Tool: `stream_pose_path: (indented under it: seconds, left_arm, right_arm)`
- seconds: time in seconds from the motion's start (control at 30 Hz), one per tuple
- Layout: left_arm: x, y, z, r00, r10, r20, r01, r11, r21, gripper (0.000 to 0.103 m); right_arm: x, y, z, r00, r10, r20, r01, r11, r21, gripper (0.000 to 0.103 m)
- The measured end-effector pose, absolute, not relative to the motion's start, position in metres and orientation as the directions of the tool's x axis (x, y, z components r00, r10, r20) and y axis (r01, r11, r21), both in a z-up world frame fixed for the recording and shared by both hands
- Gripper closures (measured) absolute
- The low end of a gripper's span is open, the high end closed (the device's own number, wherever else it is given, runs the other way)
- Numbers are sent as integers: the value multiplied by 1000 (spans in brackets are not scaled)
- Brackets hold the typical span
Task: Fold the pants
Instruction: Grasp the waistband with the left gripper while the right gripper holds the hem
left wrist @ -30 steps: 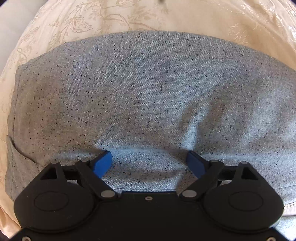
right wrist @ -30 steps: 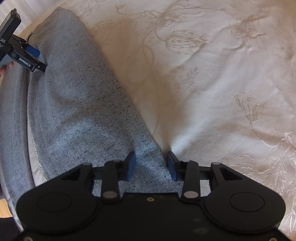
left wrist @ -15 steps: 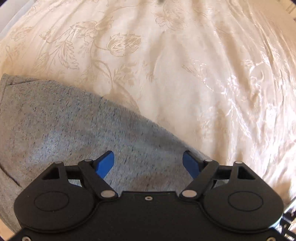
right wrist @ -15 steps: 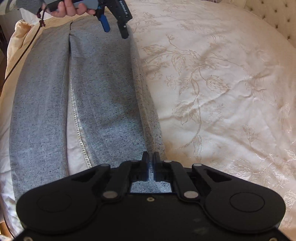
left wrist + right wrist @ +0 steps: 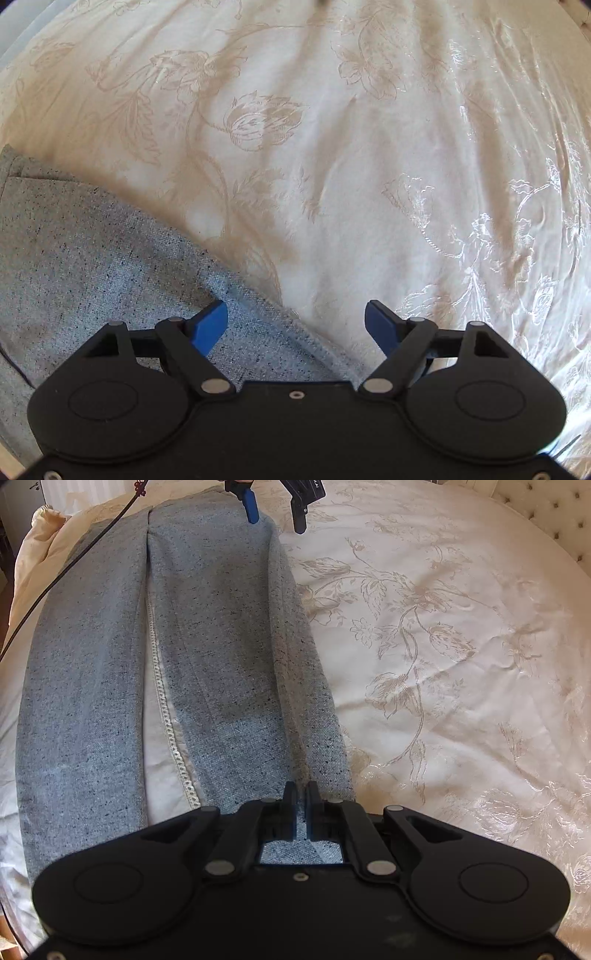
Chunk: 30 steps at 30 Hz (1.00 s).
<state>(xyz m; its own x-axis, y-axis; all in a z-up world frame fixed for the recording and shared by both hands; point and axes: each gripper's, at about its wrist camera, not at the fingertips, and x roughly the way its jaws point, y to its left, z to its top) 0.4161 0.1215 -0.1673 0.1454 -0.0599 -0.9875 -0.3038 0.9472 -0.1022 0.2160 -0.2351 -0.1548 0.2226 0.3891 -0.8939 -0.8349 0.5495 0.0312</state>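
Grey speckled pants [image 5: 207,657] lie flat and lengthwise on a cream bedspread, both legs side by side with a strip of bedspread between them. My right gripper [image 5: 301,797] is shut on the hem end of the right leg. My left gripper [image 5: 295,325] is open and empty, its jaws wide apart over the pants' waist edge [image 5: 110,266]. It also shows in the right wrist view [image 5: 275,509], at the far waist end above the right edge of the pants.
The cream floral bedspread [image 5: 443,646] stretches wide to the right of the pants. A tufted headboard [image 5: 554,520] is at the far right. A black cable [image 5: 66,572] trails across the left side. A lace-trimmed seam [image 5: 170,720] runs between the legs.
My right gripper closed on the pant leg hem and pulled back, so the whole pants show. My left gripper swung from over the pants to their right edge.
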Motion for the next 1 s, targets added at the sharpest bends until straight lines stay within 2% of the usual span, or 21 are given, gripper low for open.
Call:
stream_pose_path:
  seconds: [0.1, 0.13, 0.17, 0.2, 0.3, 0.43, 0.53, 0.67, 0.83, 0.93, 1.0]
  left_arm:
    - [425, 119, -188, 48, -31, -998, -312, 949, -45, 23]
    - [425, 118, -196, 16, -2, -1000, -312, 950, -7, 44]
    - [424, 118, -198, 2, 22, -1000, -311, 950, 21, 58]
    - [419, 116, -198, 2, 40, -999, -307, 951, 37, 81]
    - [399, 118, -171, 73, 33, -997, -277, 961, 11, 90]
    - [352, 122, -119, 151, 44, -988, -195, 981, 13, 90]
    - [295, 138, -80, 205, 8, -979, -154, 988, -25, 90]
    - [232, 149, -53, 220, -22, -975, -133, 990, -52, 90]
    - [158, 166, -82, 123, -15, -992, -159, 987, -34, 90]
    - [132, 178, -123, 50, -3, -999, -184, 983, -12, 90]
    - [126, 183, -153, -1, 12, -1000, -197, 980, 12, 90]
  right_arm:
    - [213, -236, -151, 231, 392, -890, -829, 558, 30, 97]
    - [212, -236, -150, 236, 390, -890, -828, 561, 27, 97]
    - [211, -236, -149, 241, 386, -890, -826, 564, 20, 97]
    - [210, -236, -148, 247, 383, -890, -823, 567, 15, 97]
    - [207, -236, -141, 271, 372, -888, -808, 590, 0, 97]
    - [187, -239, -113, 312, 379, -872, -782, 623, -9, 97]
    - [156, -238, -88, 342, 375, -862, -760, 649, -20, 97]
    - [101, -228, -65, 358, 350, -865, -735, 677, -30, 97]
    - [32, -198, -84, 296, 287, -911, -689, 725, 4, 97]
    - [1, -178, -115, 249, 251, -936, -654, 756, 29, 96]
    - [-10, -169, -138, 233, 220, -947, -607, 794, 35, 91]
